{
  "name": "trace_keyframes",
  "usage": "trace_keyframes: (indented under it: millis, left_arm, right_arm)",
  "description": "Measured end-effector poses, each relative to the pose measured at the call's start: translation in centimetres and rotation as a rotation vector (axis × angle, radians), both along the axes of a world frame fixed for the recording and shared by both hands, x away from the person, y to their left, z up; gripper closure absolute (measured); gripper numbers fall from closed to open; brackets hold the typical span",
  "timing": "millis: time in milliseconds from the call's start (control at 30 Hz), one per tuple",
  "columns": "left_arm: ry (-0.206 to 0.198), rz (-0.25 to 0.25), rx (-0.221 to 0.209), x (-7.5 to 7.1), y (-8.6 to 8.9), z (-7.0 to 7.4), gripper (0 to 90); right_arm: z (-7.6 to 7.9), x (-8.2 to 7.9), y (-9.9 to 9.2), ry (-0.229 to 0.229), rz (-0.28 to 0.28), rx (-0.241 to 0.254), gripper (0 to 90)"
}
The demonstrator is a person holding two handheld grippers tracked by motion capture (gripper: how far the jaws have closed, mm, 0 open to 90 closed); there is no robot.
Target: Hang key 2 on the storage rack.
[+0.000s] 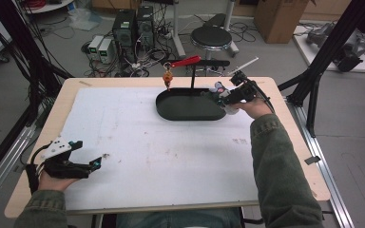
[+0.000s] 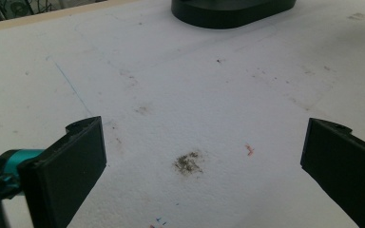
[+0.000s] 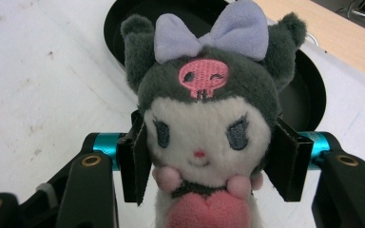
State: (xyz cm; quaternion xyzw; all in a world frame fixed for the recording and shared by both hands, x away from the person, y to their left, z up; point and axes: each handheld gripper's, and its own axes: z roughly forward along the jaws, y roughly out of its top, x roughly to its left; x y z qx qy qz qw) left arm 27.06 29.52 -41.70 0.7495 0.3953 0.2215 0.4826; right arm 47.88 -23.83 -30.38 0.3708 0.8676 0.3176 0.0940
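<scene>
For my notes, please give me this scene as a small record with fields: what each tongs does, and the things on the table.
right tongs: shut on the plush toy, above the black tray's right end
plush toy: dark hood, lilac bow, pink skull, pink heart
left tongs: open, nothing between them, near the white mat's left edge
stand on tray: red strap, small orange charm hanging

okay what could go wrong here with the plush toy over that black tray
The right gripper pinches the soft plush toy only at its cheeks, so it might squirm loose and drop. It hangs at the black tray edge and could land outside. The stand's bar with its orange charm is close; the hand might knock it.
</scene>
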Motion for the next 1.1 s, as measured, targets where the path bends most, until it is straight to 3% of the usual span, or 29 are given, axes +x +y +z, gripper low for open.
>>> trace_keyframes:
  millis: [567,700,900,1100]
  left_arm:
    - [0.0,0.001,0.001,-0.1,0.2,0.0,1.7]
    - [-0.001,0.001,0.003,-0.2,0.3,-0.1,1.7]
    - [-0.004,0.004,-0.001,-0.2,0.3,-0.1,1.7]
    - [-0.004,0.007,-0.003,-0.2,0.3,-0.1,1.7]
  right_arm:
    - [1.7,2.6,1.3,0.002,-0.011,0.049,41.9]
    - [2.3,3.1,1.8,-0.009,-0.014,0.015,42.0]
    - [3.0,3.6,2.0,-0.019,-0.03,0.052,42.1]
    - [3.4,4.0,1.7,-0.057,-0.062,0.09,42.1]
